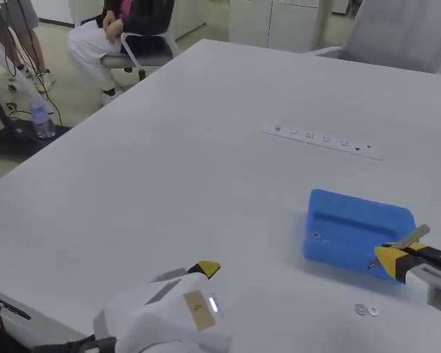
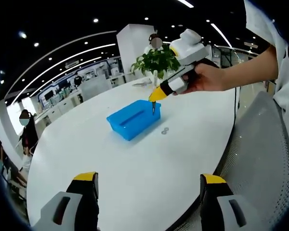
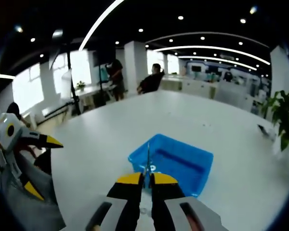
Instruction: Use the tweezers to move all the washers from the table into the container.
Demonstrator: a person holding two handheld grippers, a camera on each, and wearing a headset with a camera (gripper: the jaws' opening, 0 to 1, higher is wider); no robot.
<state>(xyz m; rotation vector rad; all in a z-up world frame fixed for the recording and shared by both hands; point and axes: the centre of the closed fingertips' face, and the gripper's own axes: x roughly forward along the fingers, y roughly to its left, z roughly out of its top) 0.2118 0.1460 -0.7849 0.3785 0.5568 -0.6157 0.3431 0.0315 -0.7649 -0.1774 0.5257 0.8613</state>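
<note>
Washers (image 1: 366, 310) just beside blue container (image 1: 336, 248)

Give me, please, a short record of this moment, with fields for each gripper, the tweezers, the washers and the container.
container: blue, open-topped, on the white table
washers: two, close together on the table, beside the container
left gripper: open, holding nothing
right gripper: shut on the tweezers
tweezers: tips point down at the container's near rim; whether they hold a washer is too small to tell
</note>
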